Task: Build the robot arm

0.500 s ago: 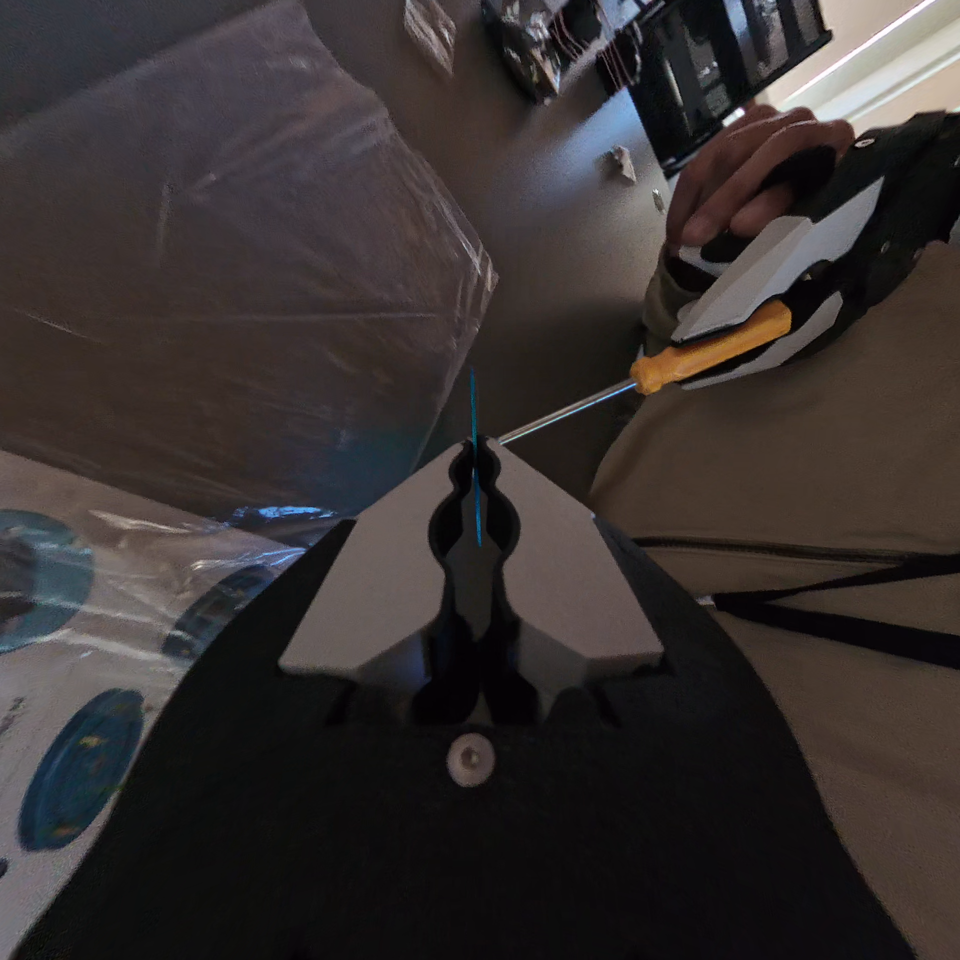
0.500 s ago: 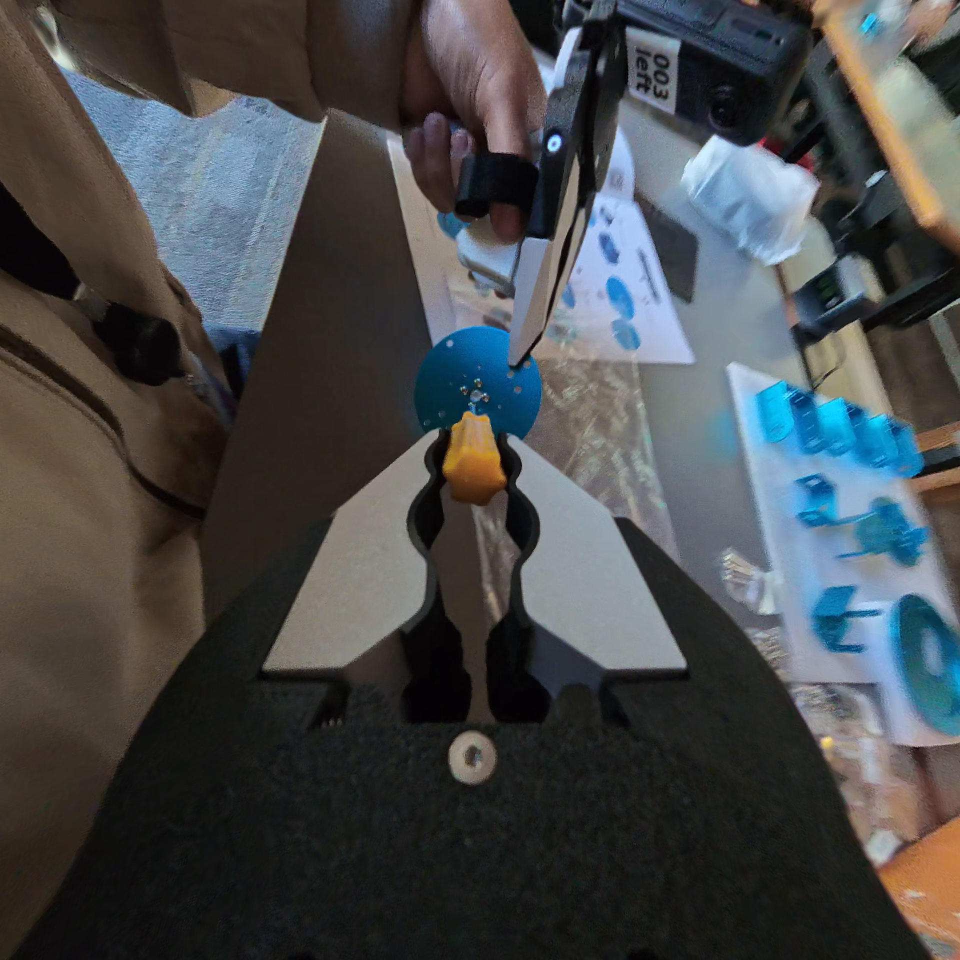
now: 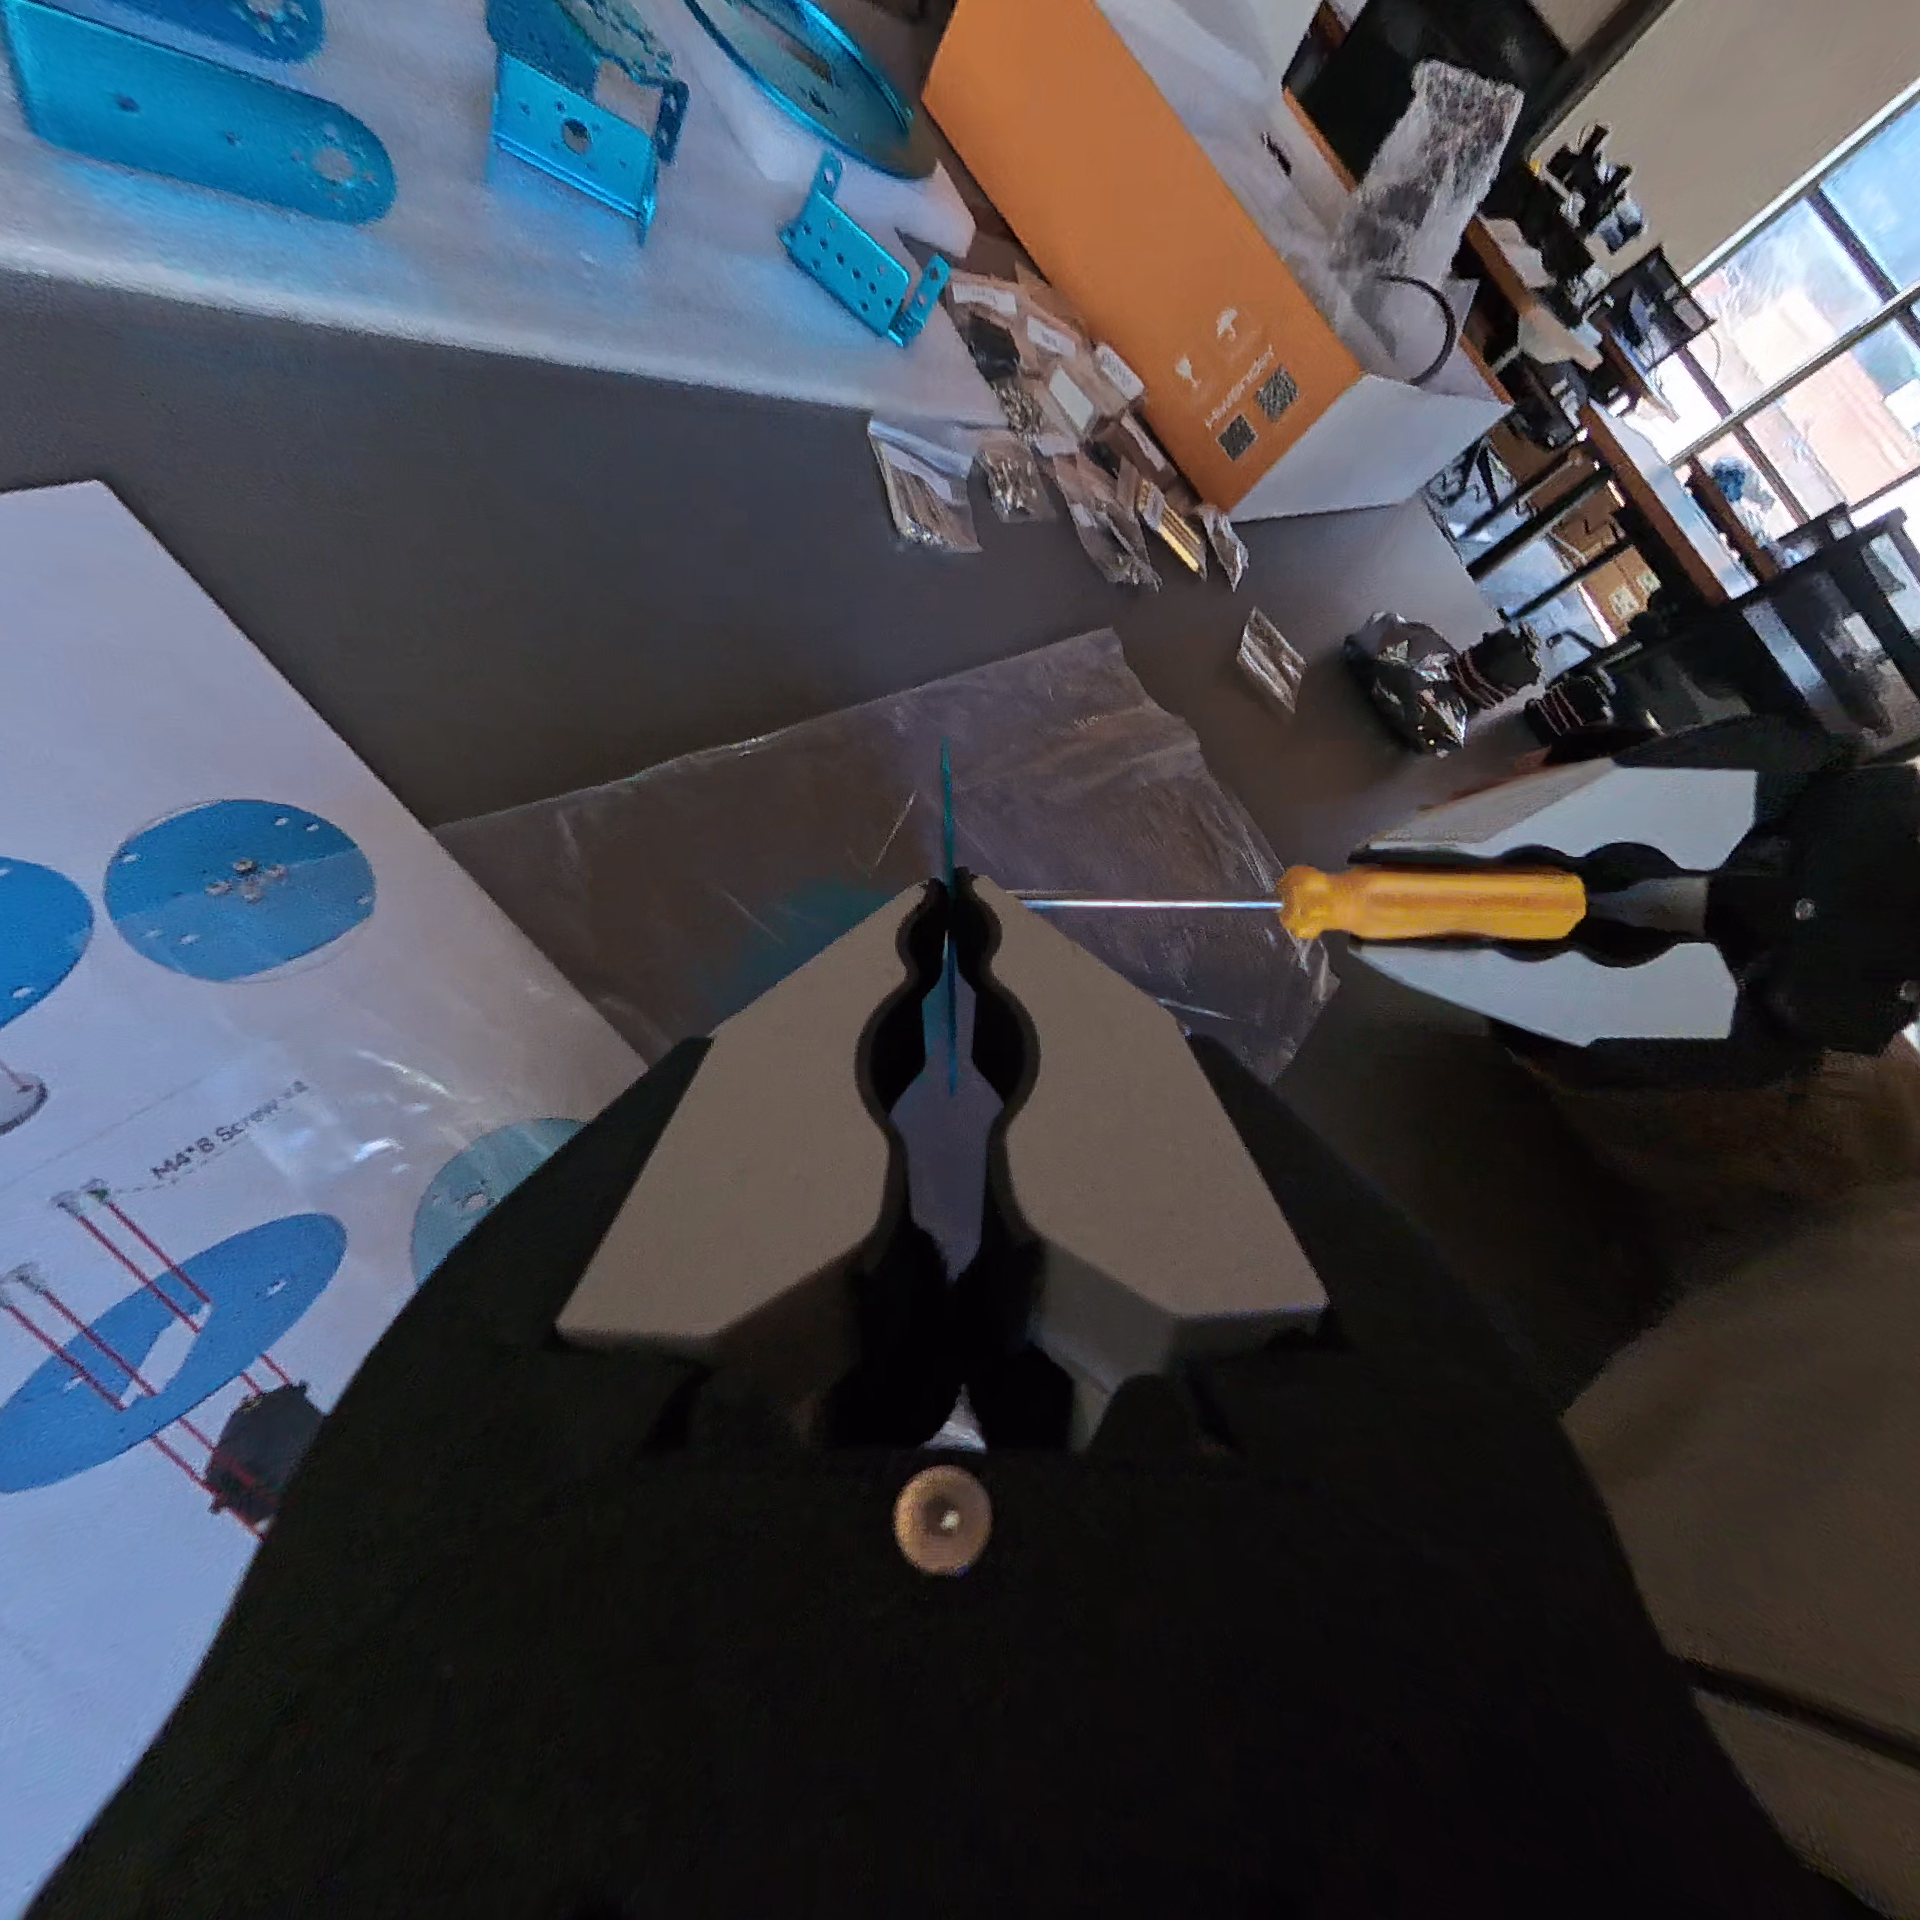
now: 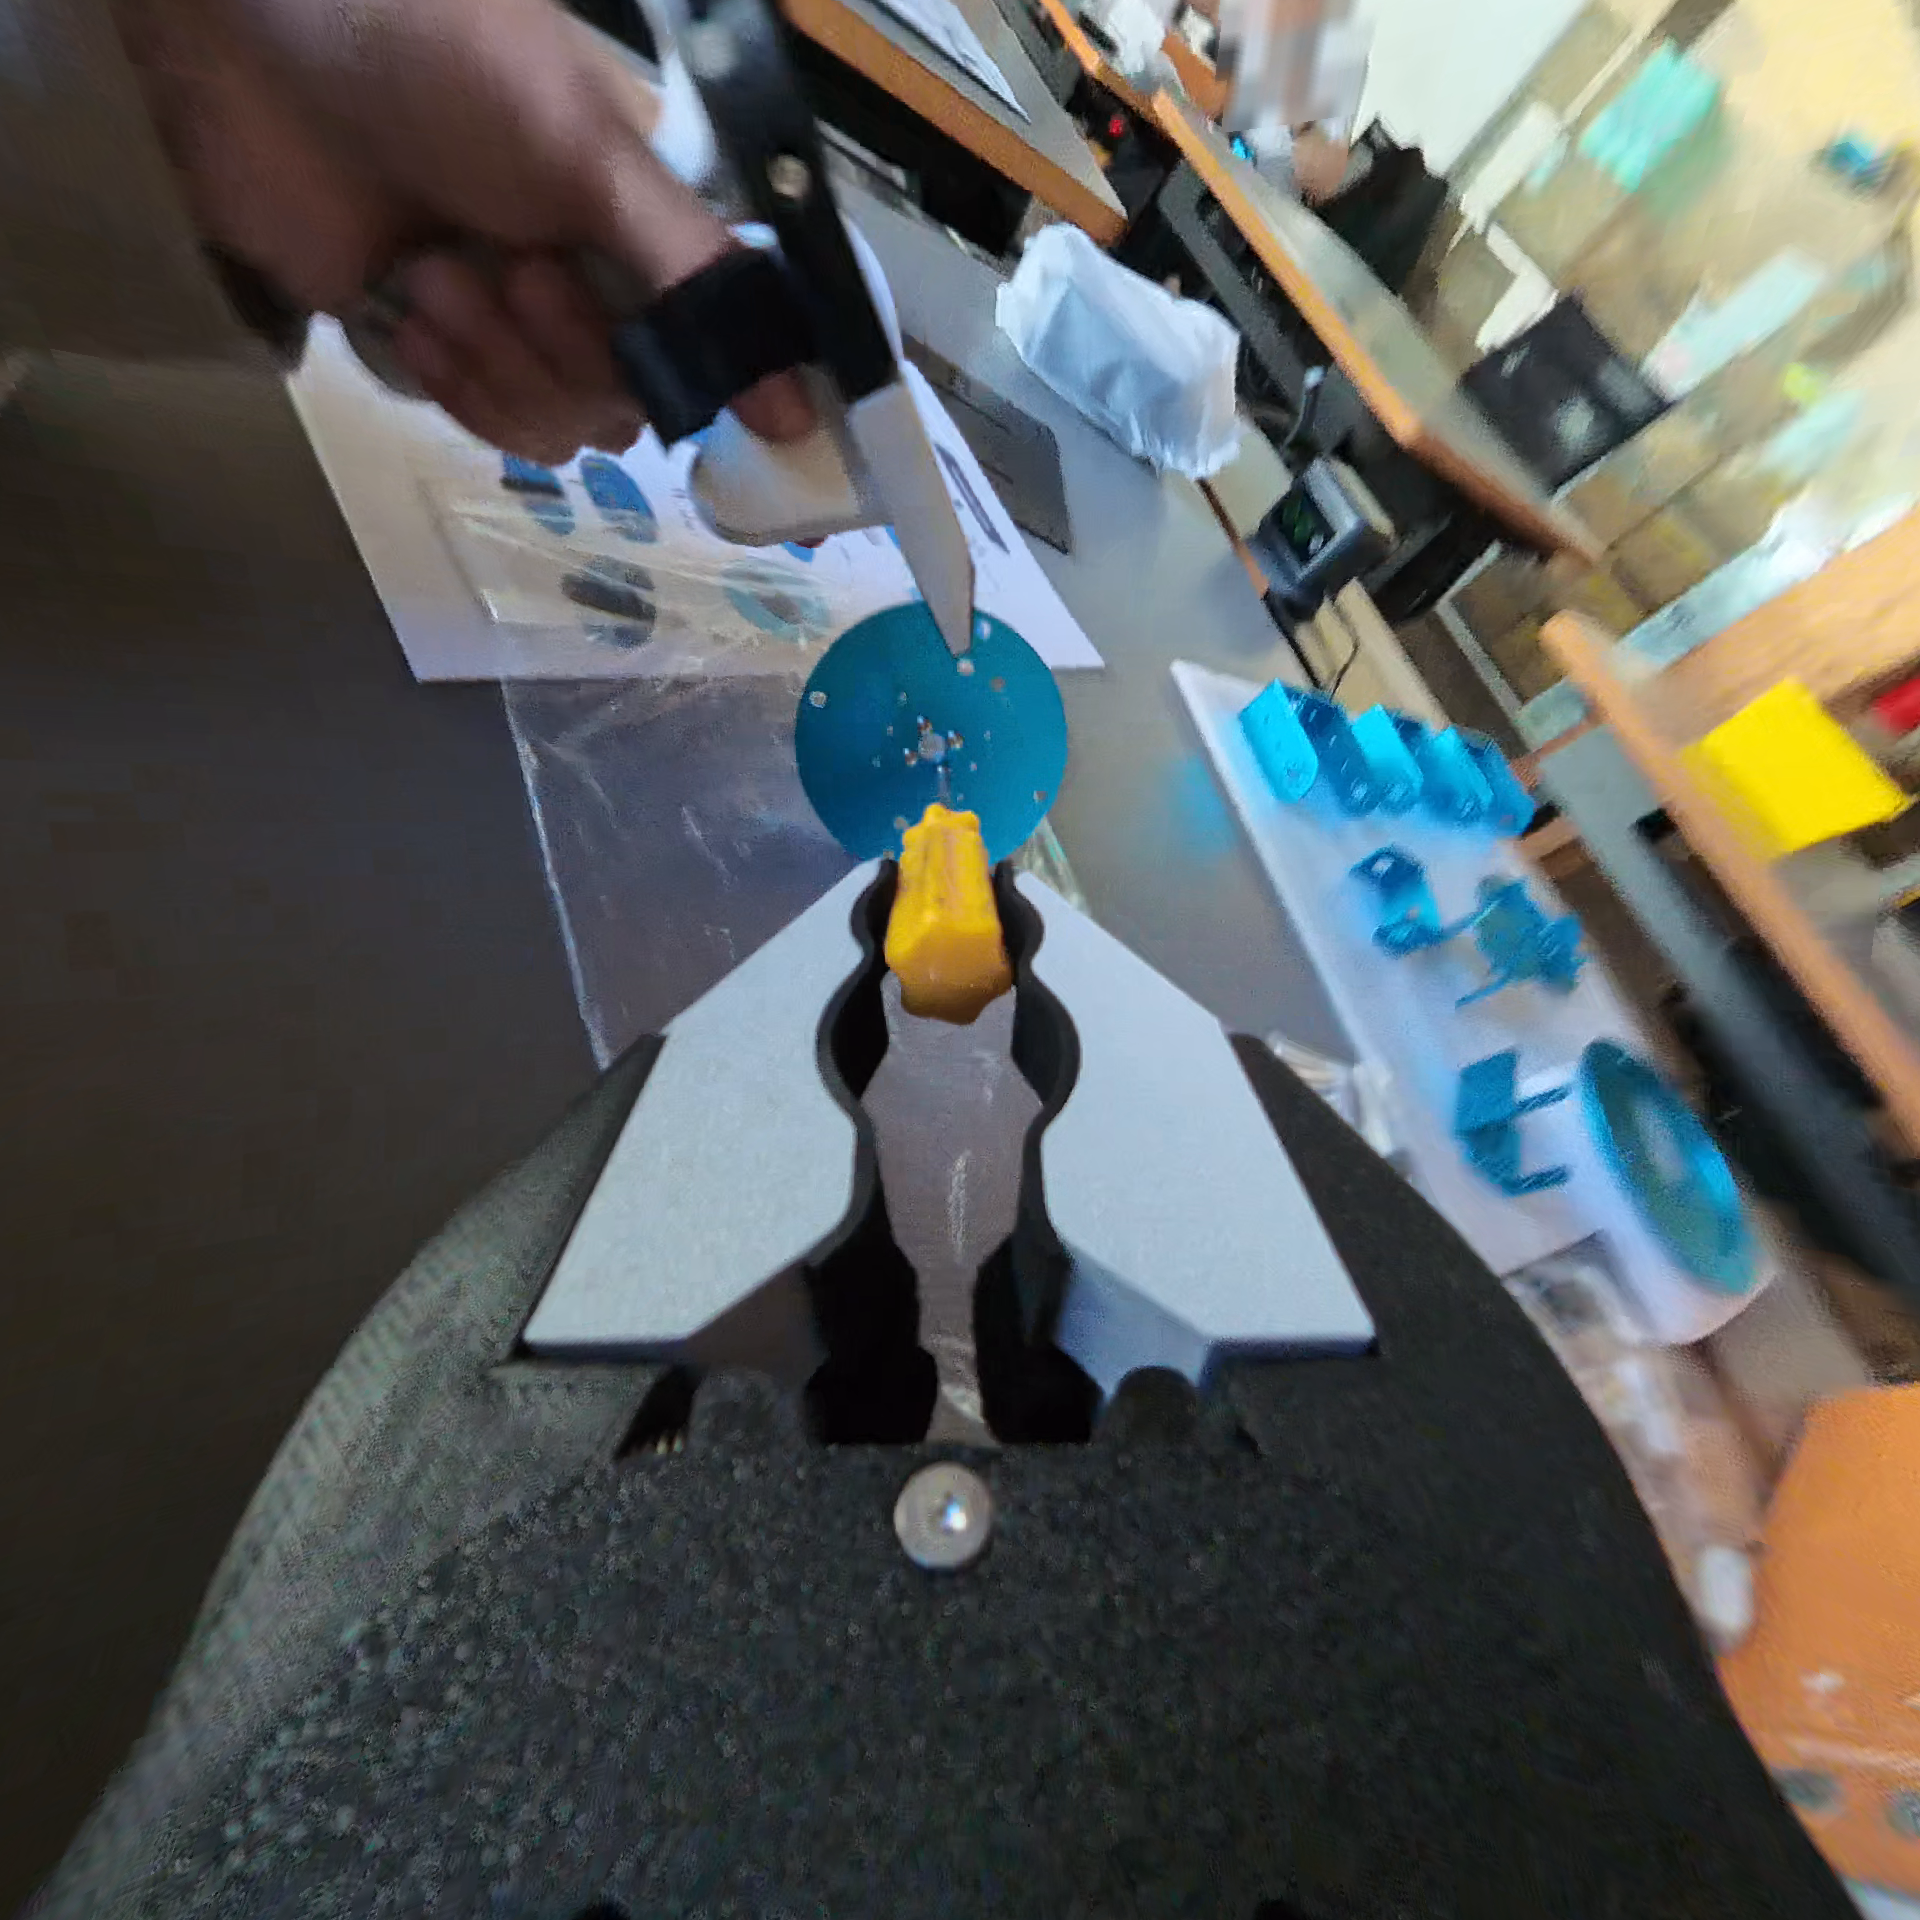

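Through my left wrist view, my left gripper [image 3: 948,894] was clamped on a thin round blue metal disc [image 3: 947,821], seen edge-on as a sliver rising between the closed tips. My right gripper [image 3: 1621,914] reached in from the right, gripping an orange-handled screwdriver [image 3: 1434,906] whose steel shaft ran level to the disc's face. Below lay a clear plastic bag [image 3: 1091,769] on the grey worktop [image 3: 520,582], a white printed sheet with blue diagrams [image 3: 156,779] at its left edge, and blue metal brackets [image 3: 582,114] on a white board toward the far left corner.

Through my right wrist view, my right gripper [image 4: 943,894] was squeezed on the screwdriver's orange handle [image 4: 943,925], its tip aimed near the disc's [image 4: 883,727] centre holes. I judged fastening under way, with how much was left impossible to tell
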A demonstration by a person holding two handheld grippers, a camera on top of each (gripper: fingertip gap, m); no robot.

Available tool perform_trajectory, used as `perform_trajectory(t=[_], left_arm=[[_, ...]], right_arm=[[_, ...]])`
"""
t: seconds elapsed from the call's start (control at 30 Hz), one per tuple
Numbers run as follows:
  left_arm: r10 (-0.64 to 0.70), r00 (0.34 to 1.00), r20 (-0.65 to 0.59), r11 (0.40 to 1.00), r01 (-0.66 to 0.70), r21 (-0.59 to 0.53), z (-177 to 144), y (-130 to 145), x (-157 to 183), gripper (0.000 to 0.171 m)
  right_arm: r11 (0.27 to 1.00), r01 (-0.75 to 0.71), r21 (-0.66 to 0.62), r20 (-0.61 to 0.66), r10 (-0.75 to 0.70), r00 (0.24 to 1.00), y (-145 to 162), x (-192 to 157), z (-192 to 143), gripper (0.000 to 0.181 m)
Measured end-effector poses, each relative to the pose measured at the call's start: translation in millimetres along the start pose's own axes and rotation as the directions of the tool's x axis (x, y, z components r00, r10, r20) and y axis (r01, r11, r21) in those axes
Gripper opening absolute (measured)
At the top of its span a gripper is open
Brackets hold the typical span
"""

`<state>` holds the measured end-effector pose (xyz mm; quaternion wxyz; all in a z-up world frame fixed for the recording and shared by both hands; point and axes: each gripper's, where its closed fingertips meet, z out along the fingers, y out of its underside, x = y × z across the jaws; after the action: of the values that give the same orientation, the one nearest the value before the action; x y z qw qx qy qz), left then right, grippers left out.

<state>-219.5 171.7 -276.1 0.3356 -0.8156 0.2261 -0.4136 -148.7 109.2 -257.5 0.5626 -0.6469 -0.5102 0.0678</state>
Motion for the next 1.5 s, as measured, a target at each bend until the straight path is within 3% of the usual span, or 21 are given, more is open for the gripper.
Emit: perform_trajectory(t=[0.17, 0.27, 0.33, 0.4, 0.47, 0.5, 0.57, 0.6, 0.7, 0.83, 1.0, 1.1, 1.23, 1.4, 1.5], left_arm=[[0.06, 0.996, 0.071, 0.997, -0.063, 0.04, -5.7, 3.9, 3.1, 0.001], [0.115, 0.986, 0.121, 0.992, -0.12, 0.036, -7.0, 5.1, 5.1, 0.001], [0.15, 0.977, 0.151, 0.987, -0.158, 0.042, -8.5, 6.1, 7.7, 0.001], [0.188, 0.965, 0.181, 0.978, -0.2, 0.052, -9.8, 8.7, 10.9, 0.001], [0.216, 0.954, 0.208, 0.97, -0.233, 0.062, -11.9, 11.9, 13.7, 0.001], [0.223, 0.951, 0.216, 0.968, -0.242, 0.068, -12.9, 13.7, 14.7, 0.001], [0.247, 0.941, 0.233, 0.959, -0.272, 0.082, -15.3, 17.3, 16.3, 0.001], [0.262, 0.934, 0.241, 0.953, -0.29, 0.084, -16.6, 19.3, 16.6, 0.001], [0.266, 0.927, 0.263, 0.949, -0.301, 0.1, -20.1, 24.5, 16.7, 0.001], [0.314, 0.907, 0.279, 0.936, -0.346, 0.071, -23.3, 32.3, 18.3, 0.002], [0.32, 0.913, 0.253, 0.939, -0.341, 0.045, -21.9, 33.3, 21.1, 0.004], [0.401, 0.876, 0.27, 0.91, -0.415, -0.006, -21.7, 35.8, 20.9, 0.004], [0.533, 0.788, 0.308, 0.84, -0.536, -0.082, -26.9, 44.2, 17.1, 0.001], [0.494, 0.812, 0.31, 0.862, -0.504, -0.055, -29.9, 50.4, 15.9, 0.001], [0.492, 0.804, 0.335, 0.862, -0.503, -0.06, -30.9, 52.4, 14.3, 0.001]], right_arm=[[0.918, -0.387, -0.083, 0.046, 0.391, 0.919, 19.0, -1.0, -1.5, 0.017], [0.762, -0.631, -0.144, 0.092, 0.645, 0.758, 24.5, -6.8, -2.3, 0.017], [0.563, -0.804, -0.195, 0.143, 0.827, 0.544, 28.3, -12.6, -2.8, 0.017], [0.314, -0.916, -0.249, 0.199, 0.942, 0.269, 31.3, -17.5, -4.3, 0.017], [0.042, -0.945, -0.323, 0.247, 0.968, -0.041, 31.0, -23.0, -5.9, 0.016], [-0.054, -0.935, -0.352, 0.265, 0.952, -0.155, 31.0, -25.0, -6.5, 0.017], [-0.174, -0.902, -0.395, 0.285, 0.91, -0.301, 30.0, -28.9, -7.3, 0.017], [-0.194, -0.892, -0.409, 0.284, 0.901, -0.327, 28.8, -30.1, -8.2, 0.016], [-0.225, -0.859, -0.459, 0.28, 0.881, -0.381, 23.8, -37.3, -9.1, 0.016], [-0.224, -0.85, -0.477, 0.283, 0.876, -0.39, 23.2, -40.6, -8.5, 0.016], [-0.136, -0.885, -0.446, 0.281, 0.917, -0.283, 23.7, -39.0, -7.0, 0.015], [-0.076, -0.901, -0.427, 0.276, 0.938, -0.21, 23.8, -37.3, -6.2, 0.016], [-0.062, -0.89, -0.451, 0.292, 0.932, -0.213, 21.5, -39.3, -11.1, 0.016], [-0.046, -0.894, -0.445, 0.316, 0.926, -0.205, 21.3, -43.6, -12.2, 0.015], [-0.009, -0.904, -0.427, 0.317, 0.935, -0.159, 18.7, -46.5, -10.7, 0.016]])
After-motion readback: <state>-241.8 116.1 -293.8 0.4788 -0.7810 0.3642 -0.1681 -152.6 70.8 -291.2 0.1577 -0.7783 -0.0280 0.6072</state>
